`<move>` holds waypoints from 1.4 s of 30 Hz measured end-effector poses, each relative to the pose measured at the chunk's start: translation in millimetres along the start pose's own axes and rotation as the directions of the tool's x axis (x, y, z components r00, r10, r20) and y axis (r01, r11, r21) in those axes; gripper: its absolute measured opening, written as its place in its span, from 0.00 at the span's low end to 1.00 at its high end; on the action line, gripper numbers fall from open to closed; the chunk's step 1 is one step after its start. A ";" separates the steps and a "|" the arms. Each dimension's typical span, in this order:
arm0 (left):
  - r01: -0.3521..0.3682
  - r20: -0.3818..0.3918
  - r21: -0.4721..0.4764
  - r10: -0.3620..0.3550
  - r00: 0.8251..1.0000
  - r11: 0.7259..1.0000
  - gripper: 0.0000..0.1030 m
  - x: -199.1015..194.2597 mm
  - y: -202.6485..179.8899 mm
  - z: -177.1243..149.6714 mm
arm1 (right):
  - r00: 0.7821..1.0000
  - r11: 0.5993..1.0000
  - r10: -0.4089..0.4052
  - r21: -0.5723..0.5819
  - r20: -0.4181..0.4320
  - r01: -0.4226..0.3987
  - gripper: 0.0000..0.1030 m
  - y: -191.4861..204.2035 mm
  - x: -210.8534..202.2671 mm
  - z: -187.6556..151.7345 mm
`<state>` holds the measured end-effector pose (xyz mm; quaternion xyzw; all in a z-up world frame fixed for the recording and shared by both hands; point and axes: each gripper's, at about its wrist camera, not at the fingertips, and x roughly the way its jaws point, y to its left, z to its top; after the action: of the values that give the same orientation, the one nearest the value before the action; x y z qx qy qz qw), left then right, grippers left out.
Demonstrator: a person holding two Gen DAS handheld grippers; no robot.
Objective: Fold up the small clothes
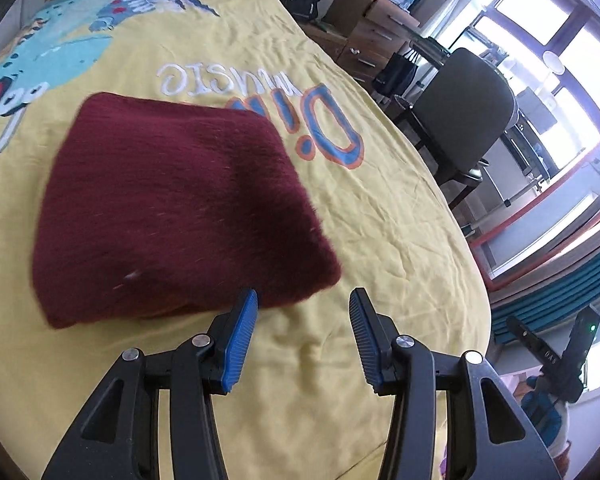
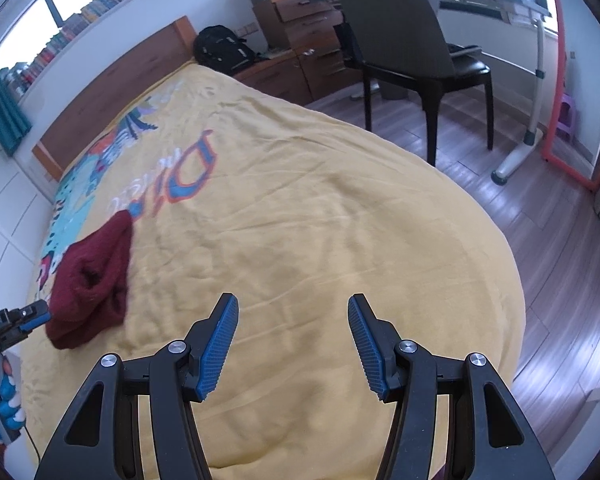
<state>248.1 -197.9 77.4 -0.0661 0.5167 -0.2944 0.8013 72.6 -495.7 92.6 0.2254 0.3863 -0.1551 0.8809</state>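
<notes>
The maroon knit garment [image 1: 180,208] lies folded on the yellow bed cover [image 1: 380,220], towards the bed's left side. The left hand-held gripper [image 1: 303,300] and the right hand-held gripper [image 2: 293,304] hang open, empty. Fold looks finished; next, fetch another piece

Bedroom with a big bed [image 2: 300,240] under a yellow cartoon-print cover, wooden headboard [image 2: 112,84] at the far end. Black backpack [image 2: 222,50] beside wooden drawers [image 2: 300,28], dark chair [image 2: 404,48] on wood-plank floor [image 2: 540,240], bookshelf [image 2: 100,0] up high, bright windows [image 1: 540,20], teal curtain [image 2: 2,108] far left.
</notes>
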 end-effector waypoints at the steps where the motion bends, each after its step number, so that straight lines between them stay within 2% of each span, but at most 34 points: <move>1: -0.004 0.008 0.000 0.004 1.000 1.000 0.41 -6.8 4.4 -3.8 | 1.000 1.000 0.005 -0.008 0.002 -0.005 0.57 6.5 -3.6 -1.4; 12: -0.079 0.084 -0.044 0.082 0.993 0.996 0.41 -79.9 75.0 -43.5 | 0.997 0.990 0.073 -0.115 -0.023 -0.075 0.57 100.5 -18.7 -28.4; 19: -0.088 0.094 -0.120 0.099 0.991 0.989 0.41 -103.8 127.4 -61.4 | 0.986 0.964 0.143 -0.212 -0.091 -0.160 0.57 173.7 9.6 -42.9; 24: -0.112 0.073 -0.152 0.125 0.990 0.982 0.41 -103.0 152.2 -63.3 | 0.971 0.938 0.191 -0.264 -0.143 -0.224 0.57 214.2 40.7 -42.8; 31: -0.132 0.036 -0.184 0.141 0.989 0.974 0.41 -80.8 176.9 -47.9 | 0.957 0.914 0.229 -0.297 -0.181 -0.275 0.57 252.6 89.3 -18.6; 33: -0.135 0.030 -0.191 0.144 0.989 0.972 0.44 -73.6 181.0 -37.5 | 0.953 0.907 0.242 -0.305 -0.183 -0.289 0.57 263.3 101.6 -9.4; 42: -0.129 0.032 -0.174 0.136 0.990 0.976 0.46 -49.2 185.6 7.4 | 0.926 0.862 0.327 -0.342 -0.188 -0.374 0.57 304.8 126.6 16.2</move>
<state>315.0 -21.0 43.4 -0.1066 0.5257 -0.1933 0.8215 301.5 -257.3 91.8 0.1304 0.4146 0.0980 0.8953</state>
